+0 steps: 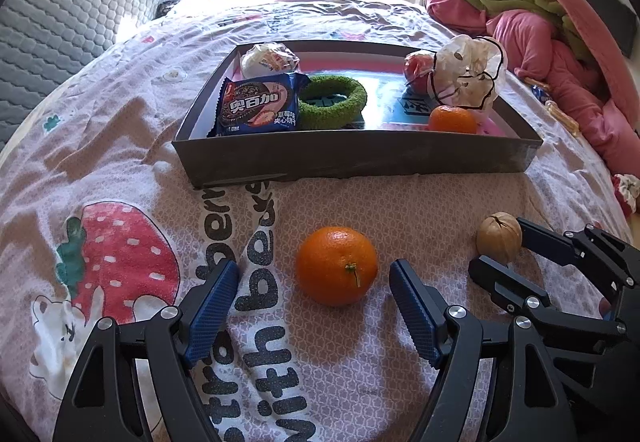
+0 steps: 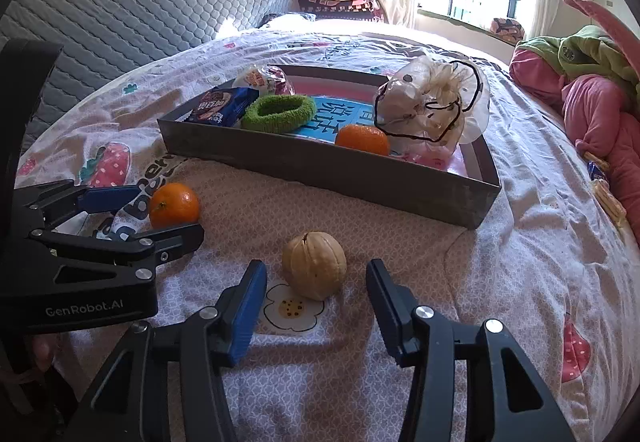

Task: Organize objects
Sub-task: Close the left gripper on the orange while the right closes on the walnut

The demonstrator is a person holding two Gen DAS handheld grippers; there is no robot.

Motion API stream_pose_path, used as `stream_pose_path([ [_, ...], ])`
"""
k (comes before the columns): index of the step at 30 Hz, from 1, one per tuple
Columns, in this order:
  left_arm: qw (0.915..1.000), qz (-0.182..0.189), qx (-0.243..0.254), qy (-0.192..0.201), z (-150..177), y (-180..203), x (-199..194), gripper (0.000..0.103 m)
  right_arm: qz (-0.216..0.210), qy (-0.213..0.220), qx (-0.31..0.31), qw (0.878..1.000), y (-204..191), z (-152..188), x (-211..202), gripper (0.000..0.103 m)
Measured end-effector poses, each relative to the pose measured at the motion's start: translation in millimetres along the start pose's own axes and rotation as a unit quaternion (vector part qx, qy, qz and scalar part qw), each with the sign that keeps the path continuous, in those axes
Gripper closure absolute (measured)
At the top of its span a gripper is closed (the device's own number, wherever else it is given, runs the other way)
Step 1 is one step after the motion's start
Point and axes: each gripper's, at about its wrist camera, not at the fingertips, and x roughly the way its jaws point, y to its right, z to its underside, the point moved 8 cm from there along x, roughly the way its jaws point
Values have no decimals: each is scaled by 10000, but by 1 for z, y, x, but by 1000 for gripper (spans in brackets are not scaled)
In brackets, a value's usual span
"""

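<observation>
- Left wrist view: the tray (image 1: 360, 158) sat at mid-frame on the bed (image 1: 100, 146), already holding a biscuit packet (image 1: 258, 106), a green ring (image 1: 332, 102), a wrapped bun (image 1: 270, 60), a red fruit (image 1: 418, 72), a crumpled bag (image 1: 470, 76) and a small orange (image 1: 452, 120).
- Same view: a loose orange (image 1: 337, 265) lay at lower centre, not yet stowed; the left gripper (image 1: 312, 278) stood wide open on either side of it, pads clear, nothing held.
- Right wrist view: a walnut (image 2: 315, 265) lay at lower centre, outside the tray; the right gripper (image 2: 316, 284) stood partly open around it, gaps showing on both sides, no grip yet.
- Judged status: six items stowed, two left on the bed.
</observation>
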Motion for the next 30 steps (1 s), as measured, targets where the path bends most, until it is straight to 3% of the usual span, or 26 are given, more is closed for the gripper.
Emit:
stream_pose_path([
  [8, 10000, -3, 25, 3, -3, 1, 6, 24, -85, -62, 103, 9999, 2, -1, 10, 66],
  [20, 9998, 70, 171, 36, -3, 7, 5, 46, -148, -74, 98, 9998, 2, 1, 13, 70],
  [25, 9996, 58, 251, 73, -4, 11, 4, 63, -65, -65, 18, 10000, -1, 2, 12, 70],
  [30, 9996, 53, 273, 111, -4, 13, 2, 64, -90, -56, 71, 9999, 0, 2, 12, 70],
])
